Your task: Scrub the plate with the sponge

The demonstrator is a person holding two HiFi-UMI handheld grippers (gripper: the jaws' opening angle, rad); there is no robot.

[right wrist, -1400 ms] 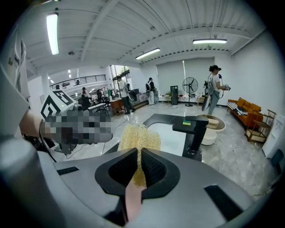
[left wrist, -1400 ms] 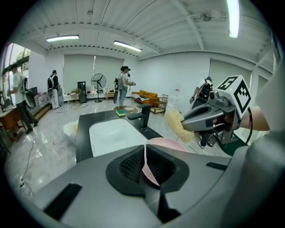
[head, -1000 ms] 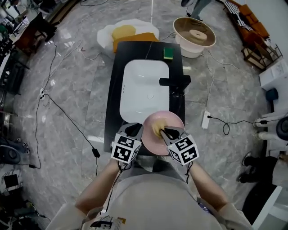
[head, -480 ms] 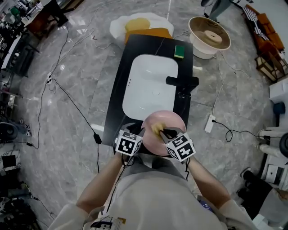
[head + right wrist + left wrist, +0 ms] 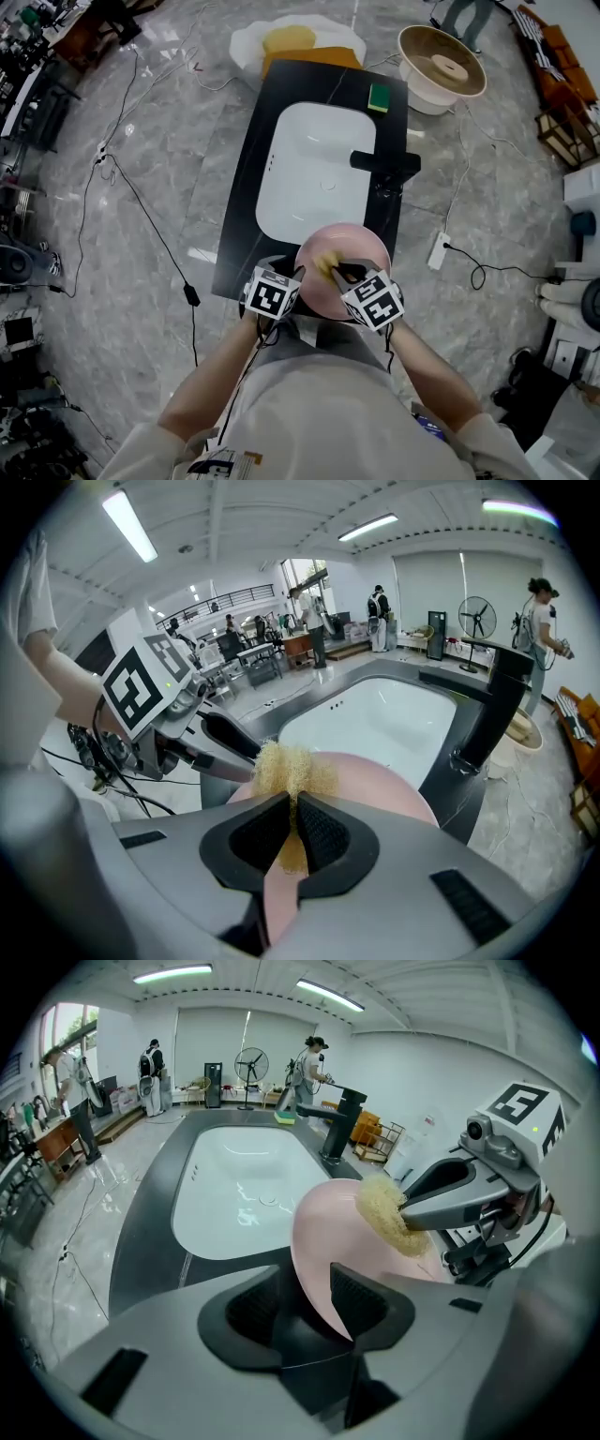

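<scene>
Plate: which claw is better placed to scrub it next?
Right. The right claw is shut on the sponge, which touches the plate. The left claw has just been opening, with the plate's rim between its jaws.

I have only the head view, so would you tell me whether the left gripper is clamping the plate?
Observer: No. The jaws of the left gripper have just been opening; the rim of the plate stands between them, unclamped.
Operator: And the right gripper?
Observer: The right gripper is shut on the sponge, a fibrous yellow pad held against the plate.
Operator: Is the plate lying flat?
Observer: No, it is tilted up on edge, its face toward the sponge.
</scene>
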